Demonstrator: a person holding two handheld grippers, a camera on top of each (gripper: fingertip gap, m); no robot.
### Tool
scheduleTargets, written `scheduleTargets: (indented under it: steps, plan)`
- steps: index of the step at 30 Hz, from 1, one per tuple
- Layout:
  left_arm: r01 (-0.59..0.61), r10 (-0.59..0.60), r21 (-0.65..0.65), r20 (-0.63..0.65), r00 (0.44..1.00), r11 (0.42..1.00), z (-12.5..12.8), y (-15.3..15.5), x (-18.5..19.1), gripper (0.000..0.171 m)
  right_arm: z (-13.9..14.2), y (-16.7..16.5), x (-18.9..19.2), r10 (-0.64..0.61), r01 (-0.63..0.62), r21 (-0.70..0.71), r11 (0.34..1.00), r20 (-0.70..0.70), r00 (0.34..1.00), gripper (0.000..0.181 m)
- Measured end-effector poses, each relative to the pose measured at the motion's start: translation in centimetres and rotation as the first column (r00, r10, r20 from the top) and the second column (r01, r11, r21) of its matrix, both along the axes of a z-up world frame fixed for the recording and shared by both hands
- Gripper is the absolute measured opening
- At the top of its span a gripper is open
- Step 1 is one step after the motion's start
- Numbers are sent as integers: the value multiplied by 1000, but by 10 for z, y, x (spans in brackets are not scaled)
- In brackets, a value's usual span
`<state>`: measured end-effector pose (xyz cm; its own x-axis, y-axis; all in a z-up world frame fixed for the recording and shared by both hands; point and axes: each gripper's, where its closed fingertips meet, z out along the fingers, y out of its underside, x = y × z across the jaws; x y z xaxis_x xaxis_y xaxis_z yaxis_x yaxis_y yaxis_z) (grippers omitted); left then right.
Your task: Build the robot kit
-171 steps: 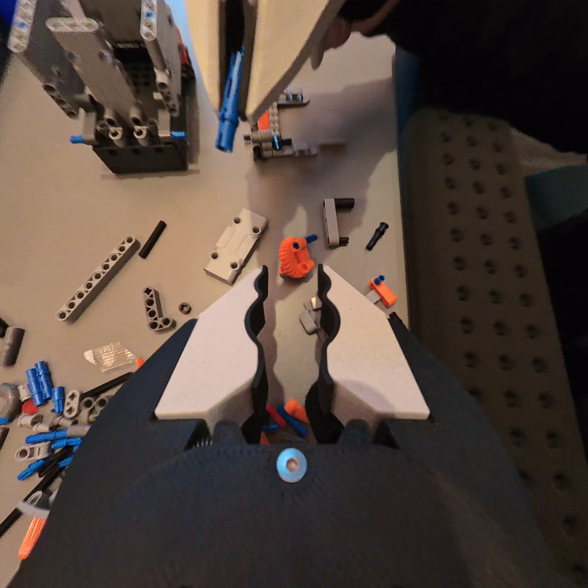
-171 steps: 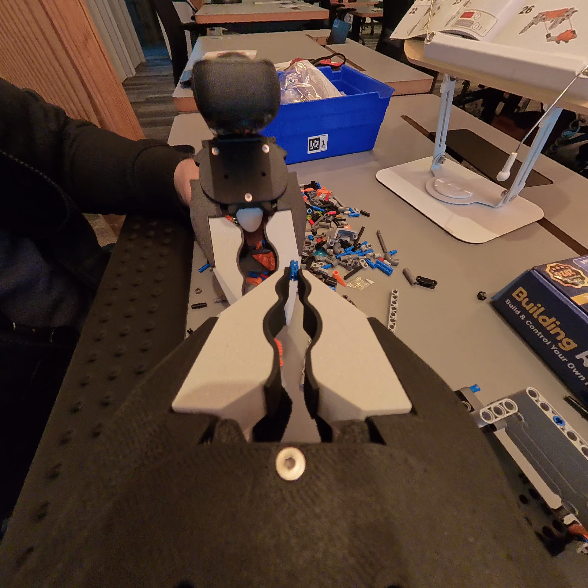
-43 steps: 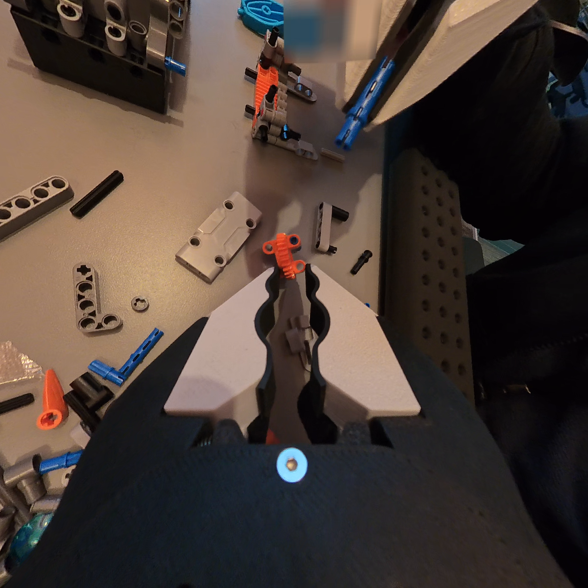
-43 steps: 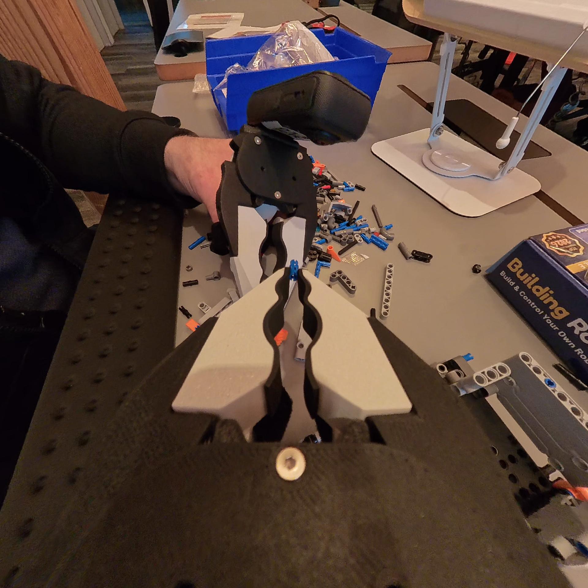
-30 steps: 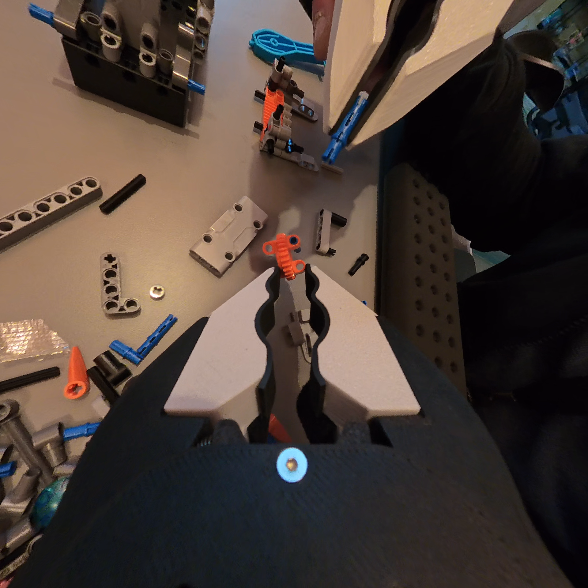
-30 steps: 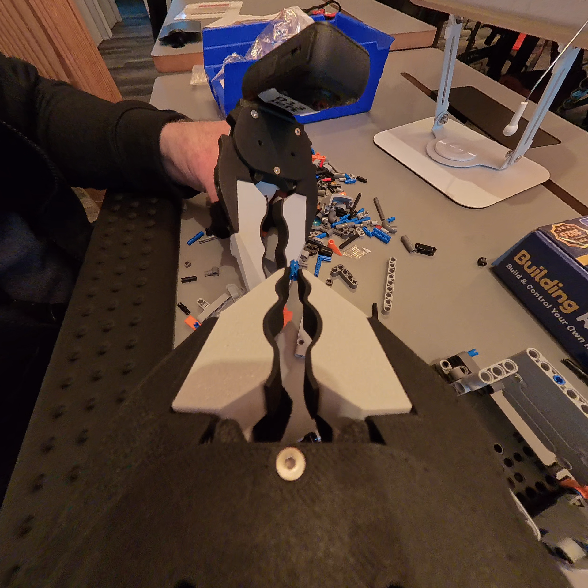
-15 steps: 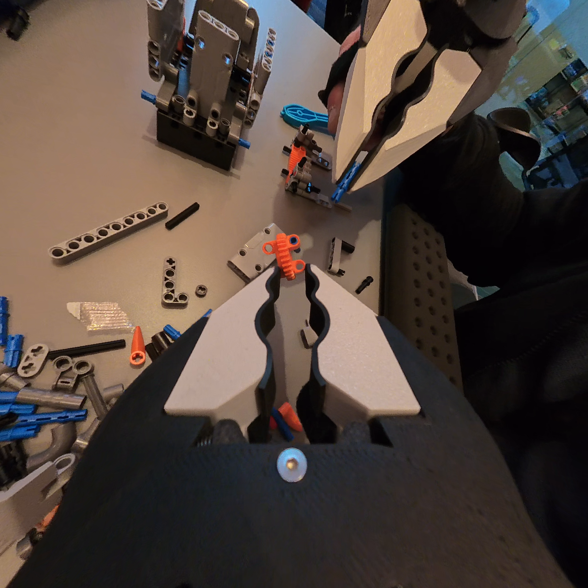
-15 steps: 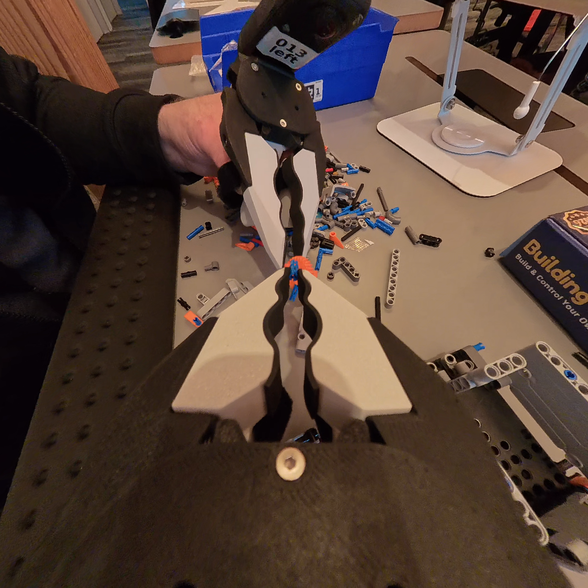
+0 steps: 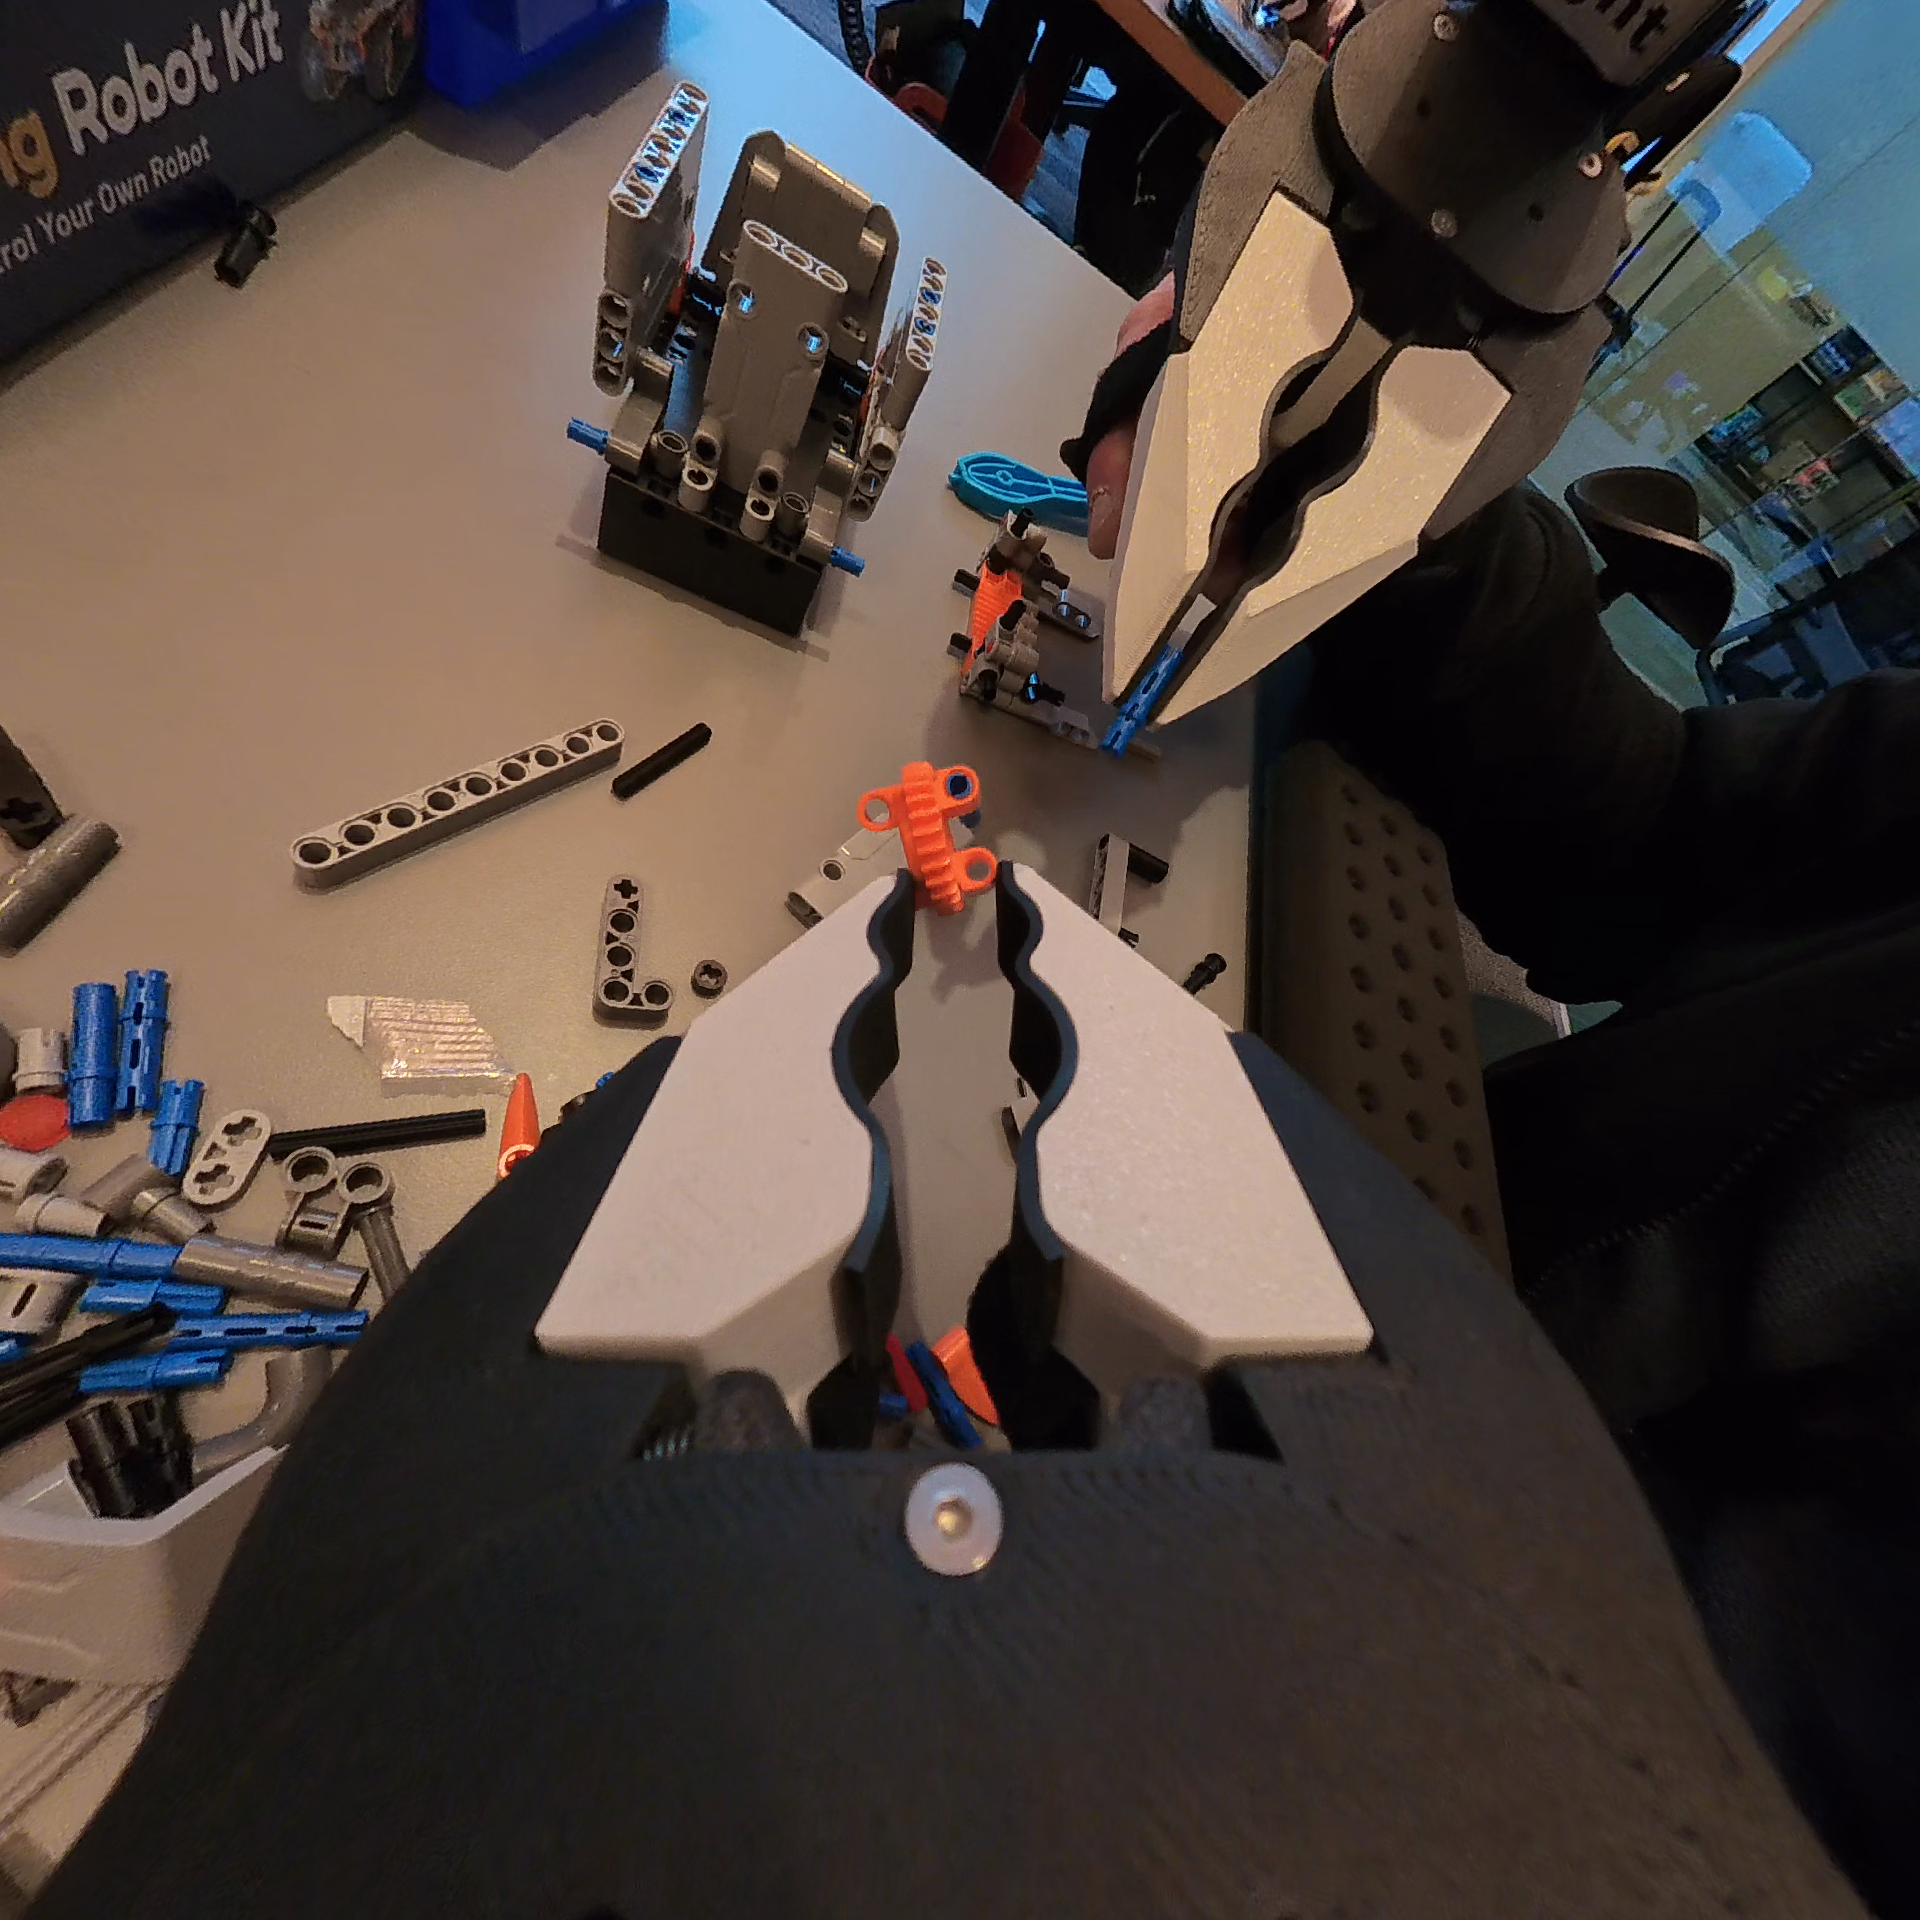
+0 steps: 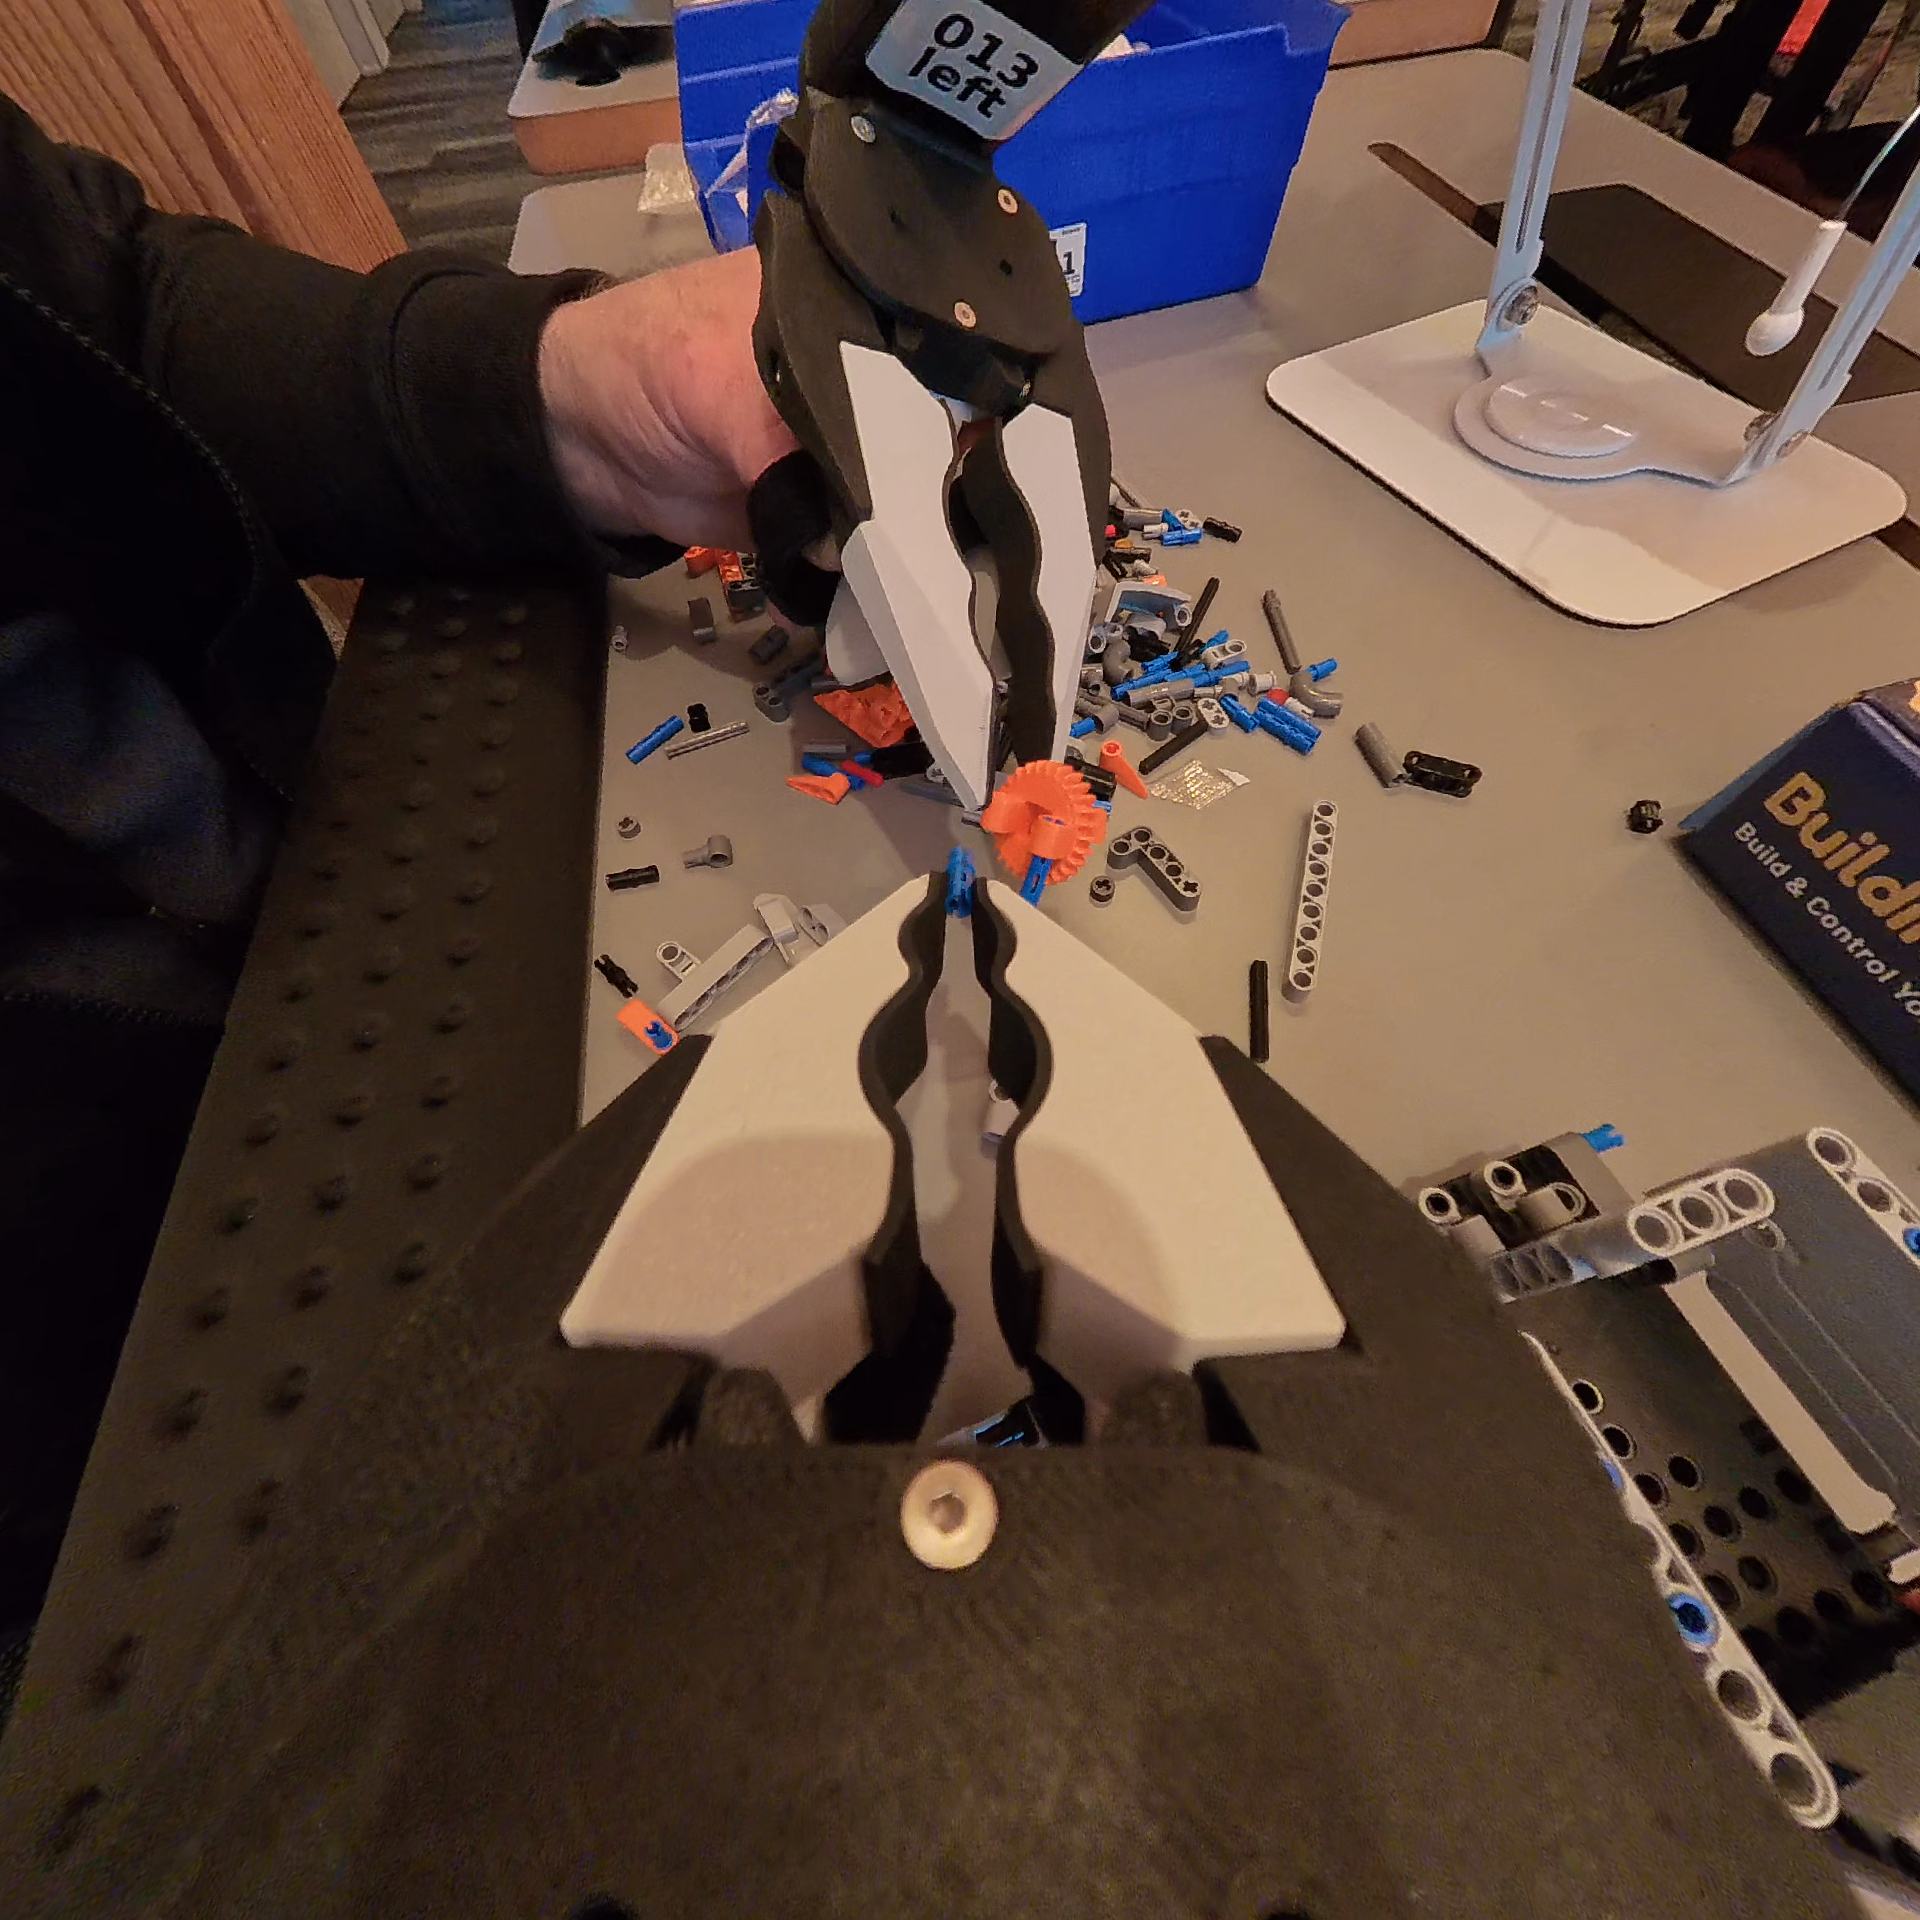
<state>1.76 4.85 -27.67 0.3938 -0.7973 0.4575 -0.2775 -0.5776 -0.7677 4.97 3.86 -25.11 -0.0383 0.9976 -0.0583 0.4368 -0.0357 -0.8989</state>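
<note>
Pinching an orange gear (image 9: 928, 850) at its toothed rim, our left gripper (image 9: 948, 883) holds it raised above the grey table (image 9: 312, 582), while our right gripper (image 10: 958, 896) is clamped on a blue pin (image 10: 957, 868) just beside it. We judge both light, stiff, slick plastic, best gripped across flat faces. Loose parts (image 10: 1195, 686) and a grey assembly (image 9: 758, 416) lie beyond.

Strewn on grey table (image 9: 312, 582): holed beam (image 9: 457, 803), black axle (image 9: 661, 746), L-piece (image 9: 627, 951), blue bin (image 10: 1164, 135), stand (image 10: 1579, 457), half-built grey model (image 9: 748, 395).
</note>
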Motion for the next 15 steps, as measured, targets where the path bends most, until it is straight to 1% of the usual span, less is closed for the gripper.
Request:
scheduleTargets:
  steps: [15]
  plan:
    - [-22,22,9,72,997,1000,12,4,-1,13,3,1,-1,-6,6,15,1000,-17,1000,2]
